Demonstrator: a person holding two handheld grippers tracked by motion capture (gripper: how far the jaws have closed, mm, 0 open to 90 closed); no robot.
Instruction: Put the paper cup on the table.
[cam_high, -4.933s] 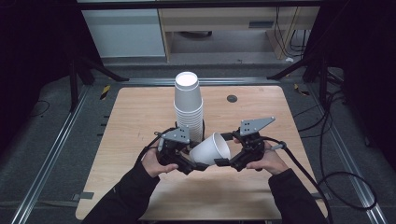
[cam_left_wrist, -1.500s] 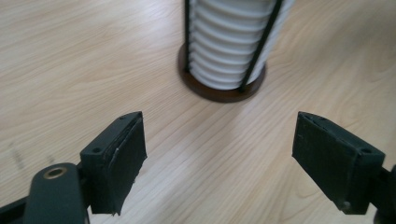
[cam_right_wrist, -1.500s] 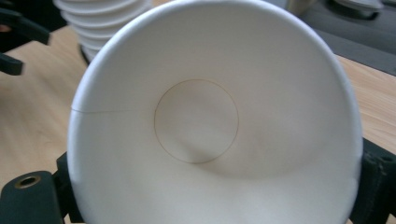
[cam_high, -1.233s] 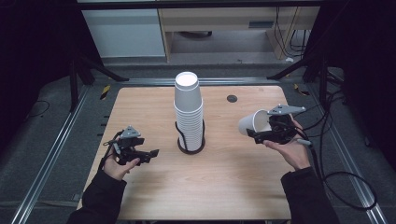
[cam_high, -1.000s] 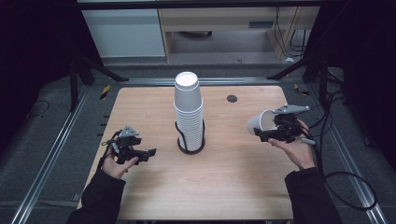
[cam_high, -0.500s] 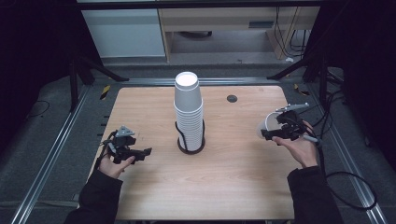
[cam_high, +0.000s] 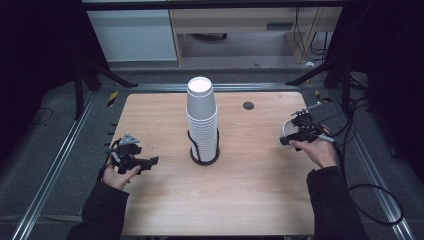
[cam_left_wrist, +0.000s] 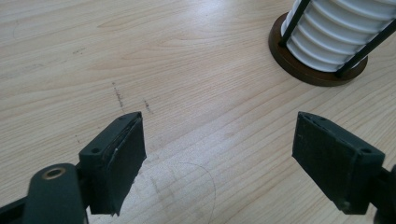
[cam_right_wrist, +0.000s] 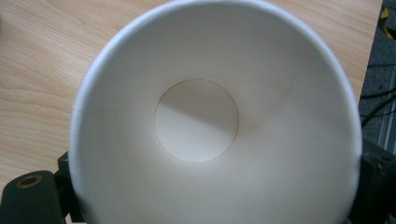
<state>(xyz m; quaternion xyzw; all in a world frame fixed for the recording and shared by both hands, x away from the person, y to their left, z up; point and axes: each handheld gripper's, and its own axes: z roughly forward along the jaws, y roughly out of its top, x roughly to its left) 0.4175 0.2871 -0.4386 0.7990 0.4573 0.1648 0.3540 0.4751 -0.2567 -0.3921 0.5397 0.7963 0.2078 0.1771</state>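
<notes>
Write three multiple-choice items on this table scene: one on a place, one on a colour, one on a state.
1. Where does the stack of cups stand?
A. at the table's middle
B. at its left edge
C. on the floor

2. What colour is the cup in the right tongs?
A. red
B. white
C. blue

3. How do the left tongs stand?
A. shut on a cup
B. shut on a cable
C. open, with nothing between them

Answers:
1 A, the high view shows the stack in its holder at the middle of the table.
2 B, the right gripper view looks into a white cup.
3 C, the left gripper view shows bare wood between the jaws.
</notes>
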